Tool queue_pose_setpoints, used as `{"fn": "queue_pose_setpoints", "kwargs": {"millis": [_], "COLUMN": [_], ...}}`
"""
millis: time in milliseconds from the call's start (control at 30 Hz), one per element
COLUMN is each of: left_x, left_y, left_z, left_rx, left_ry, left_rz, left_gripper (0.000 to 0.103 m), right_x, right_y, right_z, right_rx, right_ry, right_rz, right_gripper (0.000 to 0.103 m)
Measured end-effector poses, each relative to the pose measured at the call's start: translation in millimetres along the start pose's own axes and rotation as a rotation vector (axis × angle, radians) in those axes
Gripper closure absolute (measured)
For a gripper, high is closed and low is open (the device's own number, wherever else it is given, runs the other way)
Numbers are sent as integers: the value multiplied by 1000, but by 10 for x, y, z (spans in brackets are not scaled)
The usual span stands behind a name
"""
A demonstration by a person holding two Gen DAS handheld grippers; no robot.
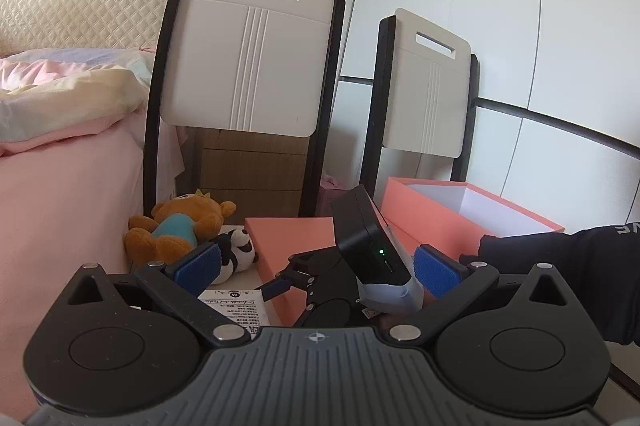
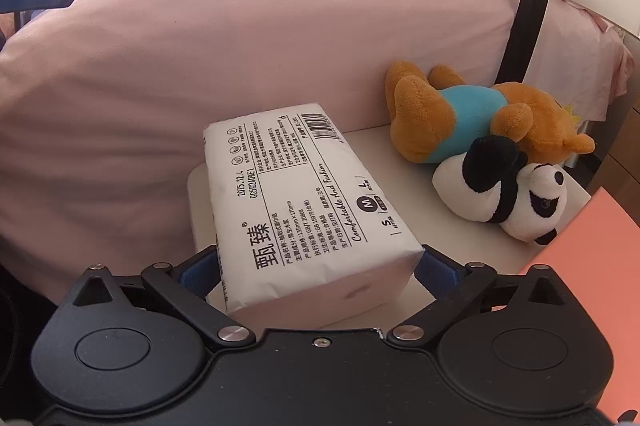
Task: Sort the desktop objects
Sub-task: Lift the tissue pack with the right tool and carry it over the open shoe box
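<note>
A white tissue pack lies on the white table. My right gripper has its blue pads on both sides of the pack's near end, apparently closed on it. In the left wrist view my left gripper is open and empty, above the table; the right gripper's body sits in front of it, and a corner of the pack shows. A brown bear and a panda plush lie at the table's far side. An open coral box stands at the right, its lid beside it.
A pink bed runs along the table's left side. Two folded white chairs lean against the wall behind the table. A dark-sleeved arm reaches in from the right.
</note>
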State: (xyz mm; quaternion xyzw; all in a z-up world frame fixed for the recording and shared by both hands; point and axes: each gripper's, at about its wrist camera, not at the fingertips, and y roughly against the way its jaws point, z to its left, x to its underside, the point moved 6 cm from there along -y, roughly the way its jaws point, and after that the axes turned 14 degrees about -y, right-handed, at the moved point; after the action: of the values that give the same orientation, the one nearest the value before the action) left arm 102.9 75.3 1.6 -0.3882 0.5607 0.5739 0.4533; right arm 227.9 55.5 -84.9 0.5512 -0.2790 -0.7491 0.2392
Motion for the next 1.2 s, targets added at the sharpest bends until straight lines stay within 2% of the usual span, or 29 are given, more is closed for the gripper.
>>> {"fn": "queue_pose_setpoints", "kwargs": {"millis": [467, 767, 1200], "left_x": [11, 21, 14], "left_y": [7, 3, 14], "left_z": [-51, -73, -91], "left_rx": [13, 13, 12], "left_ry": [-20, -34, -45], "left_rz": [-10, -17, -20], "left_gripper": [0, 0, 0], "right_x": [42, -3, -57], "right_y": [191, 600, 1154], "right_z": [63, -121, -415], "right_rx": [100, 173, 295], "right_ry": [2, -75, -182], "right_rz": [-97, -205, -271], "right_gripper": [12, 14, 16]}}
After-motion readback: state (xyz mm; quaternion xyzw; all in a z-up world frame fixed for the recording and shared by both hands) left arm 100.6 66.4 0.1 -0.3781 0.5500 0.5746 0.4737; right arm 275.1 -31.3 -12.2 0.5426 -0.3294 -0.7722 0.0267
